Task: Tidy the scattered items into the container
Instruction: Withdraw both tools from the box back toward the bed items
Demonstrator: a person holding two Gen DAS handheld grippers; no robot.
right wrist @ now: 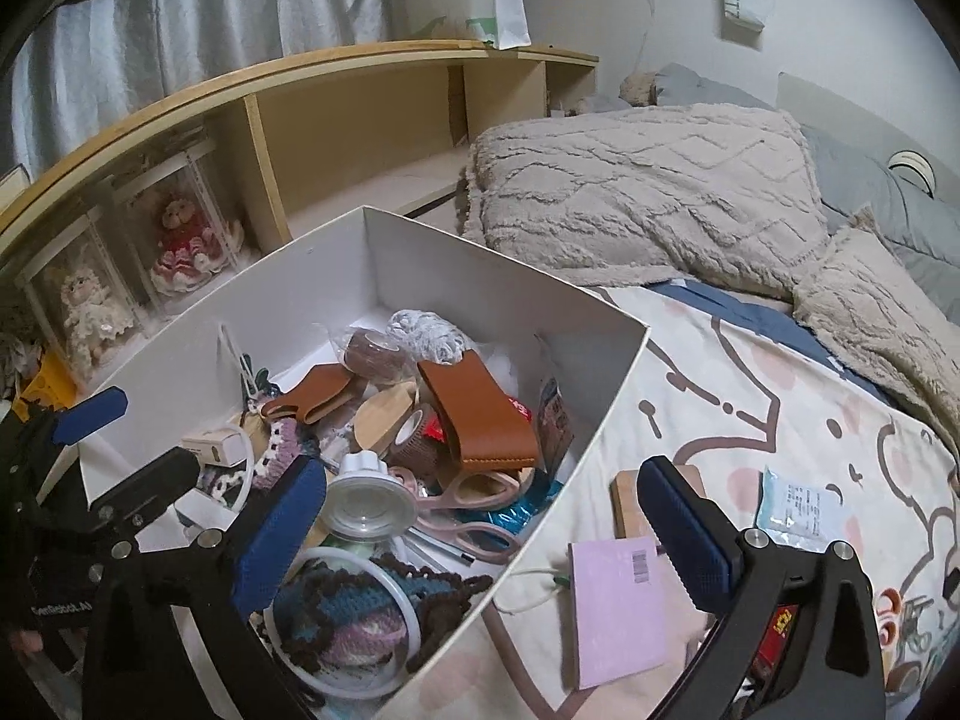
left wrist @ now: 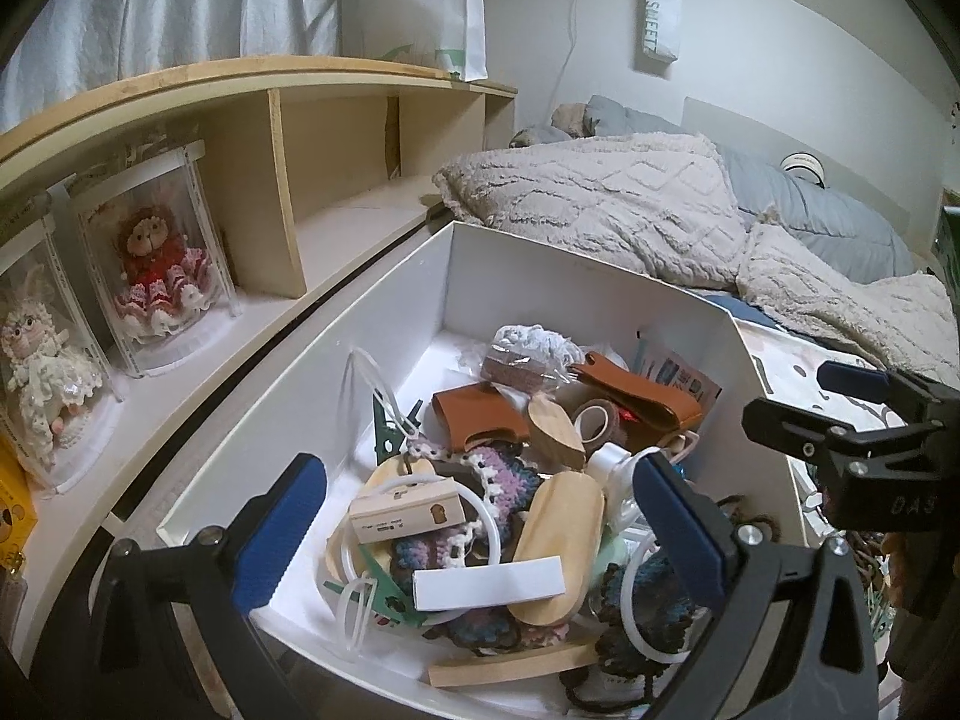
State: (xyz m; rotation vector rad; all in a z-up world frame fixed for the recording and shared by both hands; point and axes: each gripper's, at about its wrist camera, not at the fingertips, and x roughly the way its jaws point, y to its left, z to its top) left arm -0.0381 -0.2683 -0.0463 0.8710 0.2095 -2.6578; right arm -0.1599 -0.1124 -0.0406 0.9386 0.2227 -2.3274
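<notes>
Right wrist only: pink booklet point(right wrist: 618, 609)

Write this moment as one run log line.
left gripper: open, over box | right gripper: open, empty | pink booklet: outside box

Bedroom setting. A pale wall point(left wrist: 780, 48) carries a hanging white paper bag point(left wrist: 660, 24) printed "SWEET". Along the left runs a light wooden shelf unit point(left wrist: 336, 138) with open compartments; two hold dolls in clear cases point(left wrist: 156, 258). Above it hang grey-white curtains point(left wrist: 180, 6). The bed point(right wrist: 750, 372) bears a cartoon-print sheet, a tufted beige blanket point(left wrist: 600, 204) and grey pillows point(left wrist: 828, 210). Lighting is dim and even.
</notes>
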